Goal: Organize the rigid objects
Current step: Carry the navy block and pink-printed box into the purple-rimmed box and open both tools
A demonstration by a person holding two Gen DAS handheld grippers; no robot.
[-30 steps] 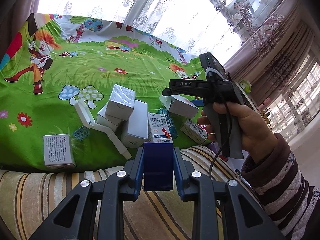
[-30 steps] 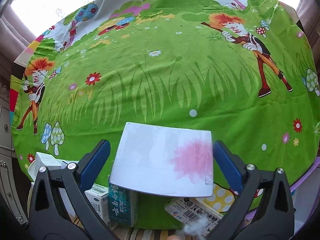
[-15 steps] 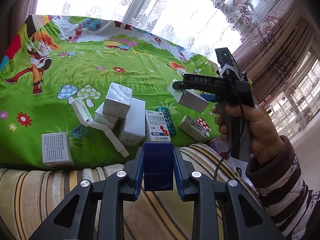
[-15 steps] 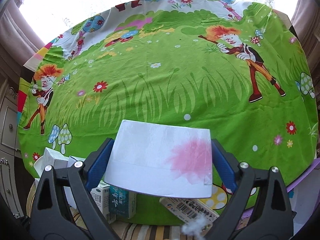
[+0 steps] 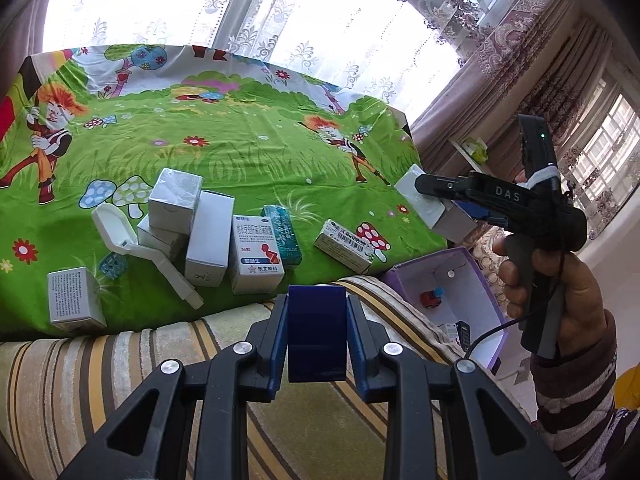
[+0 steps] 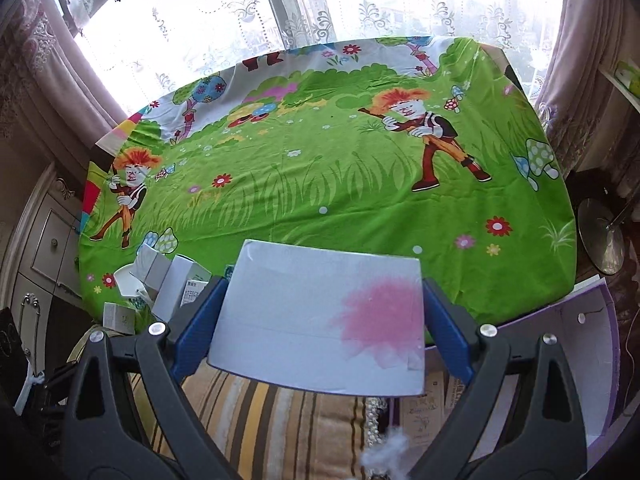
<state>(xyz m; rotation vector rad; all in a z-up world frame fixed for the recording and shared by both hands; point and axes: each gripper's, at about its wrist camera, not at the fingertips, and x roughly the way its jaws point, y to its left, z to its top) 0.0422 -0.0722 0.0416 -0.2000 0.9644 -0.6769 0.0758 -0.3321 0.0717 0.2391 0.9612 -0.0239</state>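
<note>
Since a second ago, the right gripper [image 6: 322, 322] has carried its white box [image 6: 320, 320] off the cluster of cartons, rightward past the edge of the green cartoon tablecloth [image 6: 340, 184], so that it now hangs above the open purple storage box [image 5: 476, 280]. That white box is a plain rectangular carton with a smooth pale face, a soft pink blotch spread over its right side and a strip of clear tape near one corner. The right gripper's blue-padded fingers [image 6: 196, 324] press against both of its short ends, spread wide to span it. From the left wrist view the same carton [image 5: 424, 200] sits tilted in the black tool, held by the person's right hand [image 5: 568, 296].

Lower down, the left gripper [image 5: 317, 332] is closed on a dark blue block [image 5: 317, 332], its fingers flat against both sides, above a striped beige cushion [image 5: 80, 380].

On the cloth behind it remain a leaning stack of white cartons [image 5: 188, 224], a medicine box with a red figure [image 5: 256, 252], a teal box [image 5: 284, 232], a barcoded carton [image 5: 346, 244] lying flat, a text-covered box [image 5: 72, 300] near the cloth's front edge, and a white scoop [image 5: 132, 244] lying across the pile. Inside the purple box lies a small red toy [image 5: 430, 298].
</note>
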